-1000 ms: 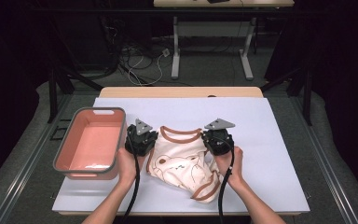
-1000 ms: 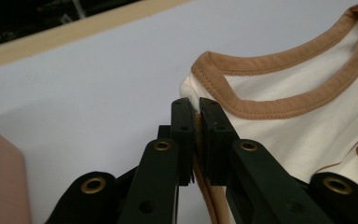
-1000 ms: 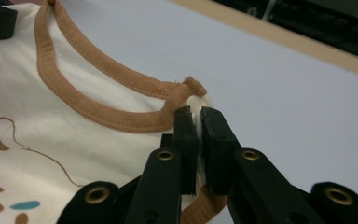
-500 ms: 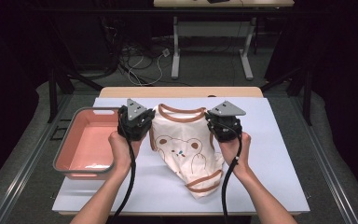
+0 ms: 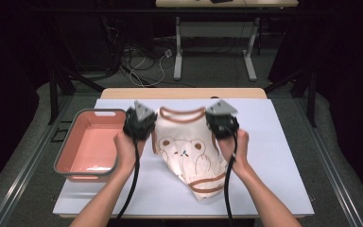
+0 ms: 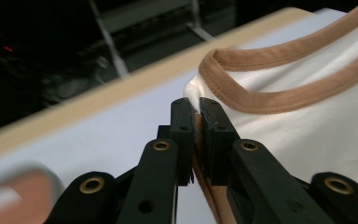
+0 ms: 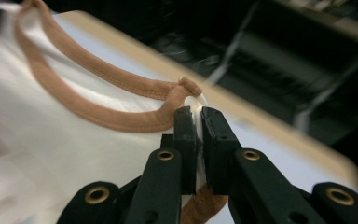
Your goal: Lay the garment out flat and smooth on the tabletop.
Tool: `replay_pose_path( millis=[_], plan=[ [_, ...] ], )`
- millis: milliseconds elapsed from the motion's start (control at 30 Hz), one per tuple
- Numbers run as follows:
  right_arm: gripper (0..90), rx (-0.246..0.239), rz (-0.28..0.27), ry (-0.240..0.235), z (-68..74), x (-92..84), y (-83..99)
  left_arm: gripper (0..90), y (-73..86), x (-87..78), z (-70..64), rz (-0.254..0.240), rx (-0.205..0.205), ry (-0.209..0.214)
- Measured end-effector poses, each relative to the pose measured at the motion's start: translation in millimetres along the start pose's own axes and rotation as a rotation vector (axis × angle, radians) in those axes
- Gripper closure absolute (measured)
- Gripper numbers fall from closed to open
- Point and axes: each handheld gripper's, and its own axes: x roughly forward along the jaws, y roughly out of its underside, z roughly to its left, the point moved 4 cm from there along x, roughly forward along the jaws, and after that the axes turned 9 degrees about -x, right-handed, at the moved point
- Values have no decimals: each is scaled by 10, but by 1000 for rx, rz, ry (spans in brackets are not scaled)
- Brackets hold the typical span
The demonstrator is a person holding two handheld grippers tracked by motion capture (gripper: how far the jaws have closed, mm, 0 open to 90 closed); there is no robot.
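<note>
Both clamped on shirt (image 5: 185, 150) shoulders, left gripper (image 6: 195, 122) and right gripper (image 7: 196, 122) holding it spread above mat (image 5: 283, 156) centre, right of pink bin (image 5: 90, 146); thin pinch at seam, could slip if tugged apart.

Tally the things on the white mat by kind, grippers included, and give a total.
Cream bear top with brown trim, held up by its shoulders: 1
Pink tub with grey rim: 1
Grippers, left gripper and right gripper, each clamped on a shoulder: 2
Total: 4
</note>
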Motion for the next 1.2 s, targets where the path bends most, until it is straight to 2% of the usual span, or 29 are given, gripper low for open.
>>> replay_pose_path(
  millis=[33, 67, 100, 133, 167, 200, 233, 300, 333, 433, 467, 633, 833, 900, 1000, 1200],
  plan=[
    [833, -22, -7, 32, -103, 139, -157, 755, -167, 132, 57, 22, 28, -88],
    [763, -51, 34, 97, -202, 293, -259, 632, -258, 242, 119, 65, 5, -125],
    [666, -30, 98, 105, -275, 442, -290, 514, -267, 328, 157, 108, -60, -116],
    [630, 12, 130, 78, -311, 548, -262, 438, -214, 377, 155, 132, -89, -104],
    [613, 34, 153, 66, -308, 608, -197, 395, -121, 406, 120, 156, -79, -87],
    [587, 53, 172, 33, -270, 643, -106, 357, -1, 426, 71, 170, -68, -68],
    [560, 54, 192, -1, -214, 657, 4, 342, 132, 431, 32, 186, -55, -52],
    [540, 36, 205, -51, -82, 624, 238, 315, 411, 413, -26, 214, -93, 11],
    [520, 45, 214, -89, -8, 590, 355, 310, 548, 394, -59, 222, -105, 35],
    [495, 59, 230, -195, 183, 447, 637, 296, 926, 322, -174, 257, -114, 95],
    [483, 59, 233, -218, 234, 396, 705, 295, 1030, 293, -223, 276, -103, 111],
    [448, 78, 223, -323, 417, 148, 917, 259, 1393, 110, -391, 295, -92, 179],
    [426, 77, 203, -376, 575, -42, 1074, 230, 1622, -82, -522, 319, -56, 225],
    [421, 72, 218, -389, 602, -81, 1130, 223, 1656, -145, -545, 320, -40, 234],
    [414, 66, 225, -401, 629, -135, 1182, 218, 1706, -235, -552, 319, -45, 245],
    [386, 41, 216, -434, 678, -289, 1210, 210, 1825, -342, -523, 335, -25, 256]
  ],
)
